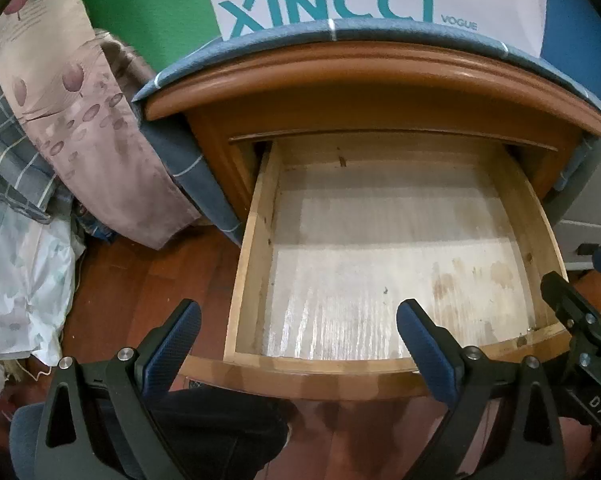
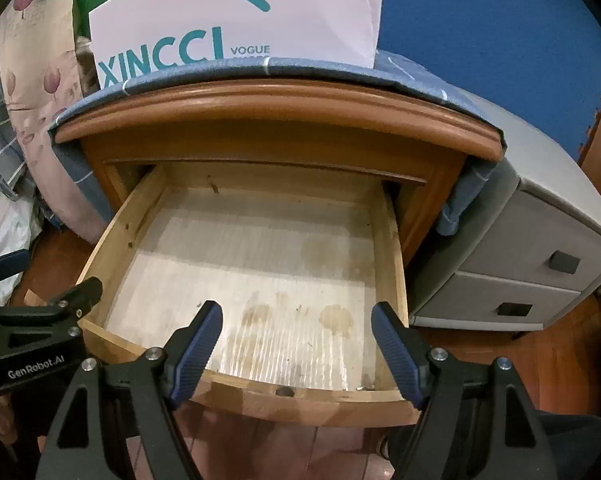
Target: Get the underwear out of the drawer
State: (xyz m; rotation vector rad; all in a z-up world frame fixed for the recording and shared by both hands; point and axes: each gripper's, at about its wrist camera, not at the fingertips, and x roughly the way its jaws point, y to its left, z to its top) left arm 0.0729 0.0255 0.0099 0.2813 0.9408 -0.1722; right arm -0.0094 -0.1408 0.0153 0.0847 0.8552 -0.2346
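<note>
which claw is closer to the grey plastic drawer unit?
Right. The right claw, open, hangs over the wooden drawer's front right part, the side where the grey drawer unit stands. The left claw, open, is over the drawer's left front, farther away.

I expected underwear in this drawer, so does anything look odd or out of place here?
Yes: the open drawer holds nothing. Its pale floor is bare and only shows brownish stains near the front. No underwear shows in either view, and both grippers are open.
</note>
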